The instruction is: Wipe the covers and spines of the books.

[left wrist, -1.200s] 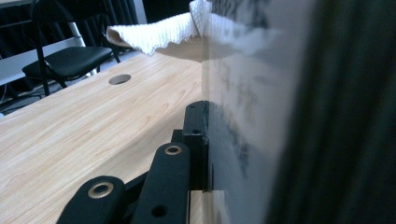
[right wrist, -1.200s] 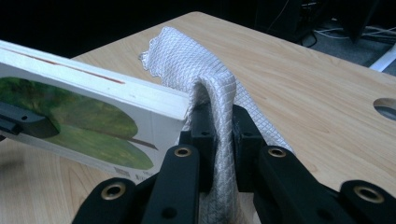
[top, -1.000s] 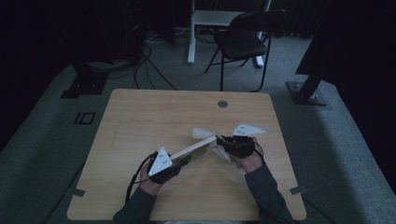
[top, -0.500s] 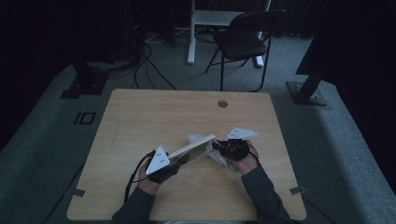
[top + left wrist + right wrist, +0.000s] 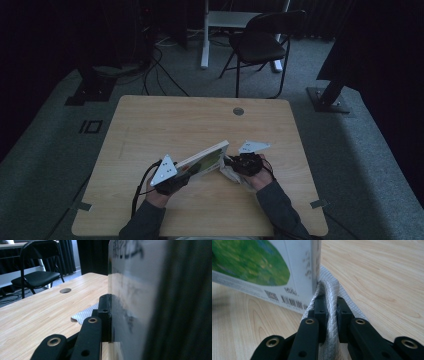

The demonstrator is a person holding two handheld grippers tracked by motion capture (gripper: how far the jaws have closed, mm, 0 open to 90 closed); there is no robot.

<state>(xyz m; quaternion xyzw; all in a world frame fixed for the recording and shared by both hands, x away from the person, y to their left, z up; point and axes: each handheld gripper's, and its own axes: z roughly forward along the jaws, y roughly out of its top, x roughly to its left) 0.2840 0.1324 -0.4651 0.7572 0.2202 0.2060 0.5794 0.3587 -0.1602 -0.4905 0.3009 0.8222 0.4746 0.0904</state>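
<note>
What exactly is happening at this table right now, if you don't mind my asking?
A person works with tongs in each hand at a wooden table. The left tongs grip a flat printed box, held tilted above the table. The right tongs pinch a folded white cloth and press it against the box's end, apparently wiping it.

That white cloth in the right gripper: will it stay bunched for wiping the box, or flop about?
Probably floppy: the cloth folds into a soft loop where the right gripper pinches it, and its free end drapes onto the table. Its quilted weave looks grippy, so slipping seems unlikely. It seems light, pressing only gently against the box.
</note>
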